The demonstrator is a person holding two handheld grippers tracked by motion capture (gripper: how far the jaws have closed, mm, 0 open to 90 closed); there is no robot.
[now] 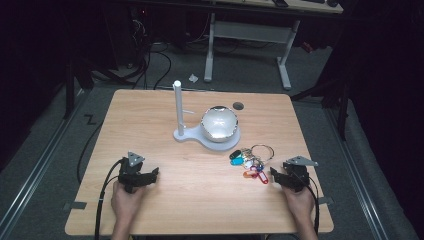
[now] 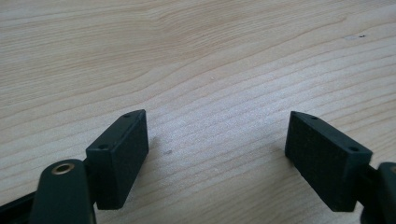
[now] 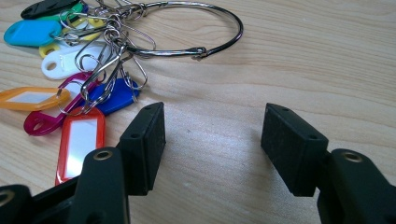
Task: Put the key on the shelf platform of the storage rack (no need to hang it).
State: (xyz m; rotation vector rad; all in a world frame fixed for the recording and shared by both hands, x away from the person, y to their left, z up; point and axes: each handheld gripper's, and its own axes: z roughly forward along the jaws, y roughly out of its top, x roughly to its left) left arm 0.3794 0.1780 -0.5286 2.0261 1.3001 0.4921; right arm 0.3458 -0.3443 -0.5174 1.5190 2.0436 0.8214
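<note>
Nearest the counter's front edge, two hands are seen coming in from the bottom, each wrapped around a gripper. The left gripper is held low over bare wood on the left side, and in the left gripper view its jaws are spread wide apart with nothing but wood grain between them. Same deal on the other side: the right gripper is parked near the front right, and in the right gripper view the jaws are wide apart and nothing is gripped.

Just ahead of the right gripper, the bunch of key tags is laid flat on the counter, close to the jaw tips but not touched by them. In the right gripper view the tags are fanned out up and to the left of the jaws: a red one closest, then orange, magenta, blue, white, yellow, light blue and a black one at the far end. They're all clipped onto a big metal ring, which is laid a bit farther back.

Farther toward the middle, a white stand is set on the counter, with a shiny dome seated on its round base and a tall white post stood upright at its left. Behind the dome, a small dark round hole is seen near the counter's far edge.
</note>
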